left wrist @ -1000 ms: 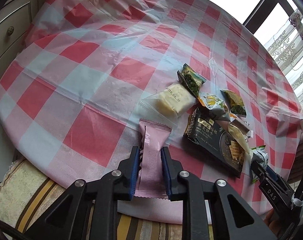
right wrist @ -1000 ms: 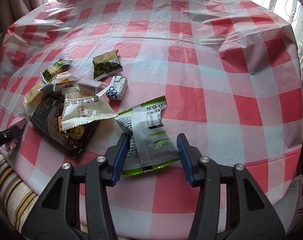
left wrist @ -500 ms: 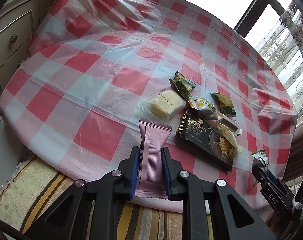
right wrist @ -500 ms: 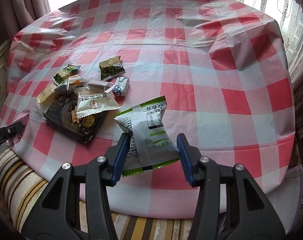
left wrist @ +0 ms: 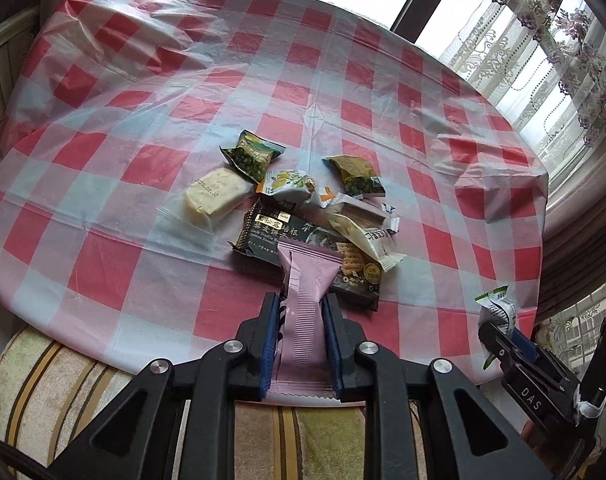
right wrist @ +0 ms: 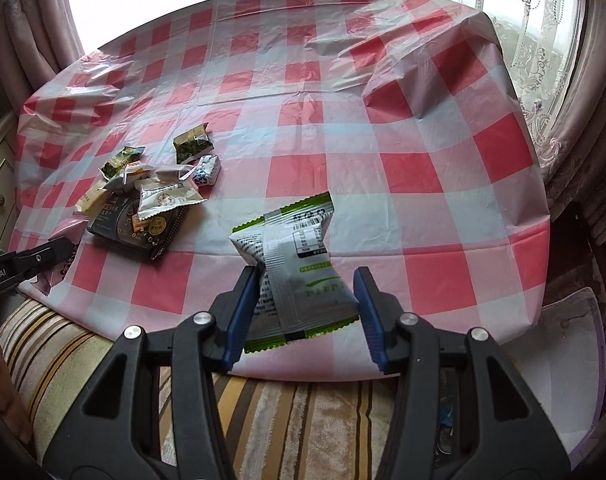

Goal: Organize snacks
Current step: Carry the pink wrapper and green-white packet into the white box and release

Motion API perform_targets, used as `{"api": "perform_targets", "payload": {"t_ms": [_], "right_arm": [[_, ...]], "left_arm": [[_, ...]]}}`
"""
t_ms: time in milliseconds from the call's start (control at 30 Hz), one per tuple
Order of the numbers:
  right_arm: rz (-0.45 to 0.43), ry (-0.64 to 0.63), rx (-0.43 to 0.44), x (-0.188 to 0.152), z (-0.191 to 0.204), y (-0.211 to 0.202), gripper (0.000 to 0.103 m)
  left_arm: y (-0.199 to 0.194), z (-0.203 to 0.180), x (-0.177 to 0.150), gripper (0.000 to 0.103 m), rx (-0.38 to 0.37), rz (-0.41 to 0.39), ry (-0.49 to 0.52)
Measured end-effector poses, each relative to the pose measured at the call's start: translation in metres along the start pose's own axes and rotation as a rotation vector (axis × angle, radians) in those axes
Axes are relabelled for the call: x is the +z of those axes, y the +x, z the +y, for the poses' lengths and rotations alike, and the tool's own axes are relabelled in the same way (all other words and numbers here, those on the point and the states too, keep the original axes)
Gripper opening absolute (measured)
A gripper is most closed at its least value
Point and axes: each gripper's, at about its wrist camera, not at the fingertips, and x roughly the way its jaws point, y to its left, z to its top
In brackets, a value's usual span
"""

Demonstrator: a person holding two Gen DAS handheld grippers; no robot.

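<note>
- The left gripper (left wrist: 301, 312) is seen with its jaws drawn narrow, clamped on a pink snack packet (left wrist: 308, 296) that stands lengthwise between the blue pads (left wrist: 271, 344).
- The pink snack packet is held above the near edge of the bench (left wrist: 103, 272), its far end overlapping the black cracker packet (left wrist: 263, 236) in this view; whether the two touch cannot be told.
- The right gripper (right wrist: 307, 312) is held with its jaws at a middling width, pressed on a silver-and-green snack packet (right wrist: 295, 264), which is pinched at its waist and lifted clear of the bench.
- Both grippers are pointed forward and downward over the bench's near edge, with a striped cushion (right wrist: 295, 412) showing beneath them.
- From the right wrist view, the left gripper appears at the left edge of the frame, just beside the black cracker packet (right wrist: 135, 224).
- The remaining snacks are gathered around the black cracker packet: a white packet (right wrist: 167, 200) lies across it, a pale cake in clear wrap (left wrist: 217, 192) sits to its left, two green packets (left wrist: 253, 154) (left wrist: 359, 176) lie beyond it, and a small blue-and-white packet (right wrist: 207, 170) rests just beyond the white one.
- Right of and beyond the black cracker packet, the checked tablecloth (right wrist: 383, 140) is wrinkled but uncovered up to the far rim.
</note>
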Motion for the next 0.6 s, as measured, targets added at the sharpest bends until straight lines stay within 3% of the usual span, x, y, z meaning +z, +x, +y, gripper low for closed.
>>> {"api": "perform_targets", "payload": {"t_ms": [600], "right_arm": [[0.023,0.243,-0.182,-0.063,-0.137,-0.042,0.053]], "left_arm": [[0.025,-0.153,-0.051,0.023,-0.228,0.175,0.323]]}}
